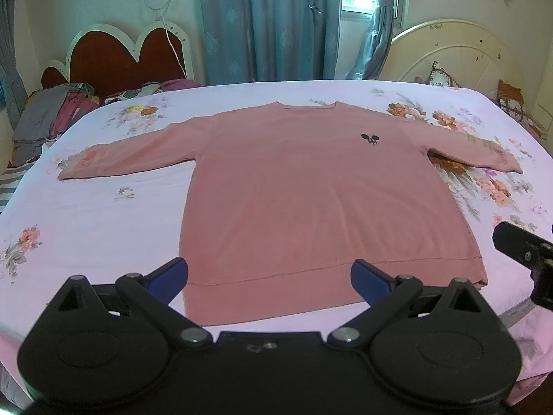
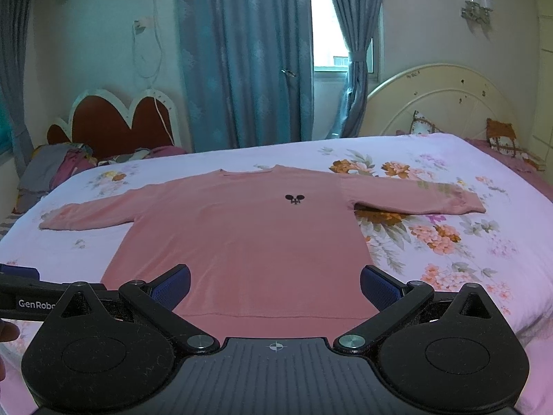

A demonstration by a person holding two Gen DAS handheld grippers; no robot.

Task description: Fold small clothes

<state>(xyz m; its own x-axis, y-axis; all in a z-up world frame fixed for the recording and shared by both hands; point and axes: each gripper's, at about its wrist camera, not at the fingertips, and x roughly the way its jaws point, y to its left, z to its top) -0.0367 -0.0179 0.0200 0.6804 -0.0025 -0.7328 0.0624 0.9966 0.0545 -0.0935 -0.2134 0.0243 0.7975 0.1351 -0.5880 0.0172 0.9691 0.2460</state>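
Left gripper point(image 1: 269, 278): jaws spread wide, blue pads point(image 1: 169, 278) far apart, nothing between them; it hangs over the near hem of the sweater, not visibly touching it.
Right gripper point(image 2: 275, 285): jaws likewise spread wide, empty; it hovers above the hem on the sweater's right side.
Each in the other's view: the right gripper's black body shows at the right edge of the left wrist view point(image 1: 528, 259); the left gripper, with "GenRobo" lettering, shows at the left edge of the right wrist view point(image 2: 31, 297).
Sweater point(image 1: 311, 200): pink, long-sleeved, laid flat and face up on the bed, both sleeves stretched out to the sides, neckline at the far end, ribbed hem nearest the grippers.
Logo point(image 1: 369, 138): small and black, on the chest toward the right.
Bed point(image 1: 86, 224): covered with a pale lilac sheet printed with orange and pink flowers; the sweater lies about in its middle.
Headboard point(image 1: 459, 55): cream, arched, at the right end of the bed, with two patterned cushions against it.
Second headboard point(image 1: 128, 55): dark red with a white scalloped edge, at far left.
Clothes pile point(image 1: 52, 114): grey and purple items heaped before the red headboard.
Curtains point(image 1: 262, 20): blue-grey, along the far wall, with a bright window gap at the right.
Wall lamp point(image 2: 478, 5): on the wall, upper right.
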